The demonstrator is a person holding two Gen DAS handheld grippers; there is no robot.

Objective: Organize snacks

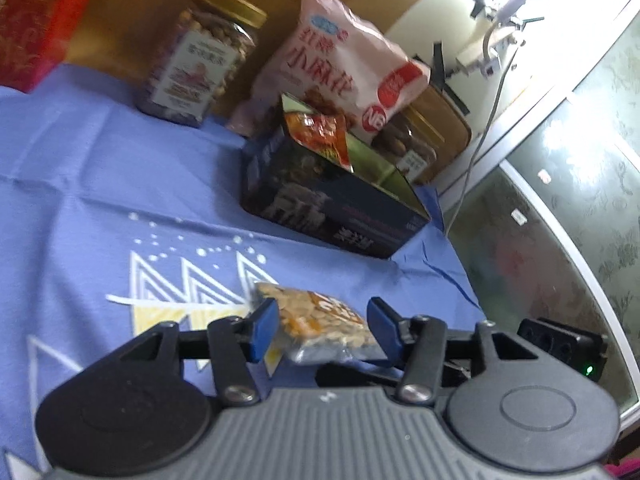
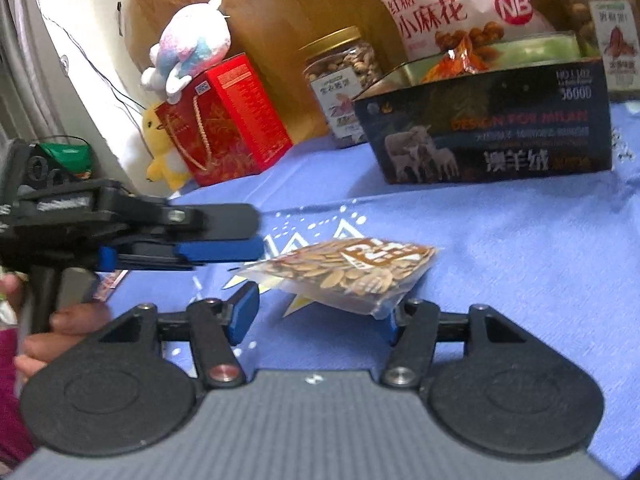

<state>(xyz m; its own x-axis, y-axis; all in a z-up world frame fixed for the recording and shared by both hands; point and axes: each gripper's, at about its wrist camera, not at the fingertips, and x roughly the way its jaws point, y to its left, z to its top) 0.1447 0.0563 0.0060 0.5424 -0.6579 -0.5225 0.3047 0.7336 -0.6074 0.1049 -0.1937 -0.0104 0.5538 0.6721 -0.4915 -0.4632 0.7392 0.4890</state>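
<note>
A small clear packet of pale seeds with an orange label (image 2: pixel 344 270) is the piece now in hand, lifted off the blue printed cloth (image 1: pixel 80 184) that covers the table. It sits tilted between the two tools, well short of the dark open cardboard box with sheep printed on its side (image 2: pixel 484 136), which stands farther back on the cloth.

The left tool (image 1: pixel 322 330) has the packet between its blue pads (image 1: pixel 262 330), but a gap shows on at least one side — it looks released, not clenched. The right tool (image 2: pixel 320 312) is spread wide too; the packet's low corner rests against its right-hand pad, and whether that pad carries any weight I cannot tell.

As for progress, one orange-red foil snack pouch (image 2: pixel 460 60) already pokes up out of the box, so the sorting seems begun. The seed packet is not yet in. Behind the box a large pink bag of fried twists (image 2: pixel 452 4) leans against the wooden wall, with a gold-lidded clear jar of nuts (image 2: pixel 344 80) to the left and another jar (image 2: pixel 604 28) to the right — whether these belong in the box is unclear. Most of the work looks to lie ahead.
</note>
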